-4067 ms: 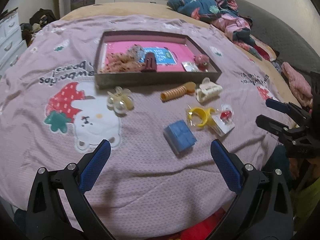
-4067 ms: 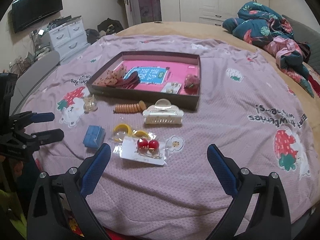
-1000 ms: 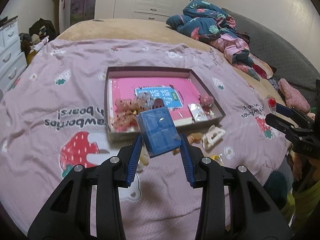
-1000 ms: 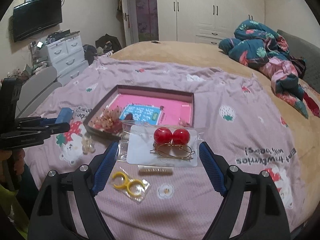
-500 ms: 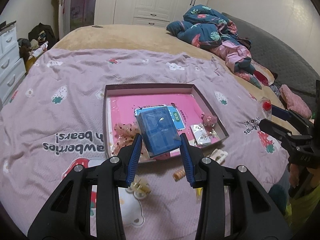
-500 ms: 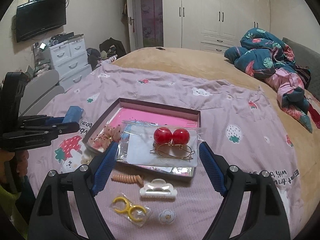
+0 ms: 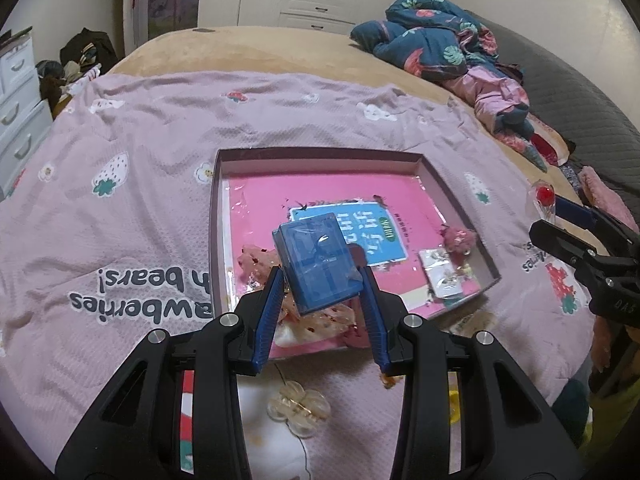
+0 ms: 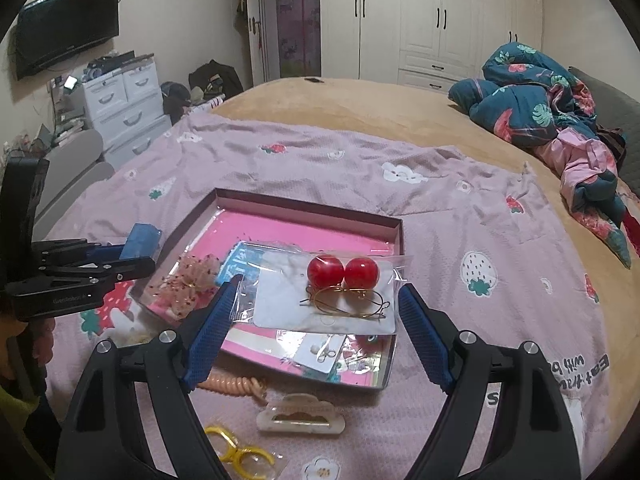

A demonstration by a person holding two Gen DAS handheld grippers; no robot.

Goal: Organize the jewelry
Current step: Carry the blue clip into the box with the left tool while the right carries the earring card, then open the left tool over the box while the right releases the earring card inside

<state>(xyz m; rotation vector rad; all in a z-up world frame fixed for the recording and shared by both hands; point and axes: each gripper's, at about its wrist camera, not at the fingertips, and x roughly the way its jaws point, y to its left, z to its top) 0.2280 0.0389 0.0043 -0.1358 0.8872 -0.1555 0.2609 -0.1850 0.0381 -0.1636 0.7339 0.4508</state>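
Since a second ago both grippers have carried their loads forward from the bed's near edge to above the tray [image 7: 216, 216], which now fills the middle of each view where earlier it lay farther off. The left gripper [image 7: 320, 276] is clenched on the blue box [image 7: 318, 260], held tilted above the tray's near left part; the right gripper [image 8: 316, 300] grasps the earring packet [image 8: 324, 292] by its side edges, over the tray's near end. In the left view the right gripper shows at 3 o'clock; in the right view the left one shows at 9 o'clock. Inside the tray lie a blue card [image 7: 376, 232] at the centre, one frilly scrunchie [image 7: 316, 320] at 7 o'clock, partly hidden by the box, one pink fluffy piece [image 7: 458, 238] at 3 o'clock, and one small foil packet [image 7: 444, 274] at 4 o'clock. On the pink blanket [image 7: 120, 240], outside the tray's near wall, the right view shows one coil hair tie [image 8: 232, 386], one white claw clip [image 8: 300, 420] and one yellow piece in a clear bag [image 8: 236, 452], all toward 6 o'clock behind the gripper's arms; the left view shows one clear flower clip [image 7: 298, 406] at 6 o'clock. The packet holds two red balls [image 8: 342, 272]. A heap of bedding [image 8: 556, 120] lies at 2 o'clock.
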